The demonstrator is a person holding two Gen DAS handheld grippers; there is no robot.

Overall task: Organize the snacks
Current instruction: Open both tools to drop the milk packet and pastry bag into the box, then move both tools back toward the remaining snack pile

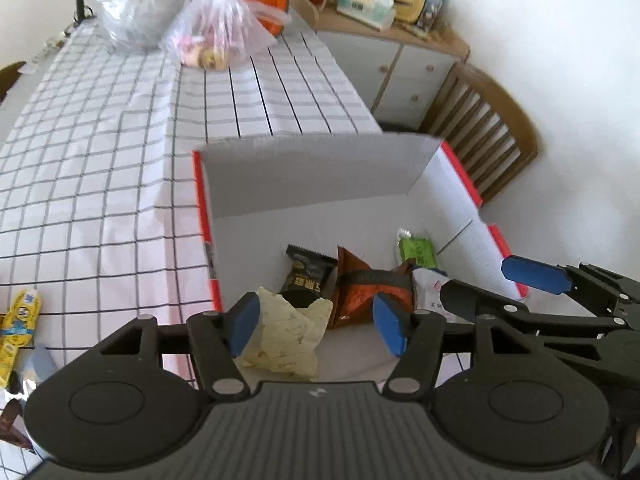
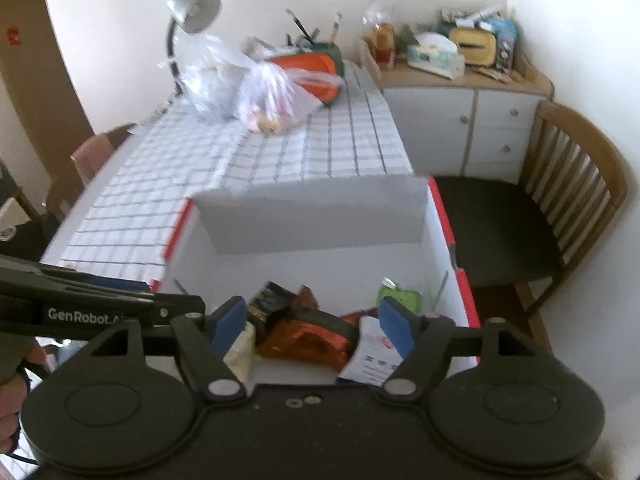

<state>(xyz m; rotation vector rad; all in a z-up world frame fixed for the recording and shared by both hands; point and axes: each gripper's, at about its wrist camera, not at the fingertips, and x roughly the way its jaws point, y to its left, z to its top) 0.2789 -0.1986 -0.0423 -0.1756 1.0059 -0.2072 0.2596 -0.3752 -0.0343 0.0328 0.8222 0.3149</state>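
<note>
Snacks mostly sit inside the box [image 1: 312,184], on its floor: pale bag [image 1: 286,336] at the near-left corner, black pack [image 1: 308,276] behind it, orange pack [image 1: 360,292] mid-box, green pack [image 1: 416,250] toward the far-right wall, white pack [image 1: 428,292] beside the orange one. Left gripper [image 1: 316,320] hangs over the box's near edge, jaws spread, holding nothing; the pale bag lies right under its left finger, looks just dropped or free. Right gripper [image 2: 312,326] also over the box's near side, jaws released, empty, orange pack straight below between its fingers. Yellow packs [image 1: 18,328] remain on the worktop [image 1: 100,160], left of the box, well apart from it. Their long axis runs roughly parallel to the box's left wall. Left gripper is the nearer one to them, so likely next pick goes leftward off the box, jaws crossing the short side.
</note>
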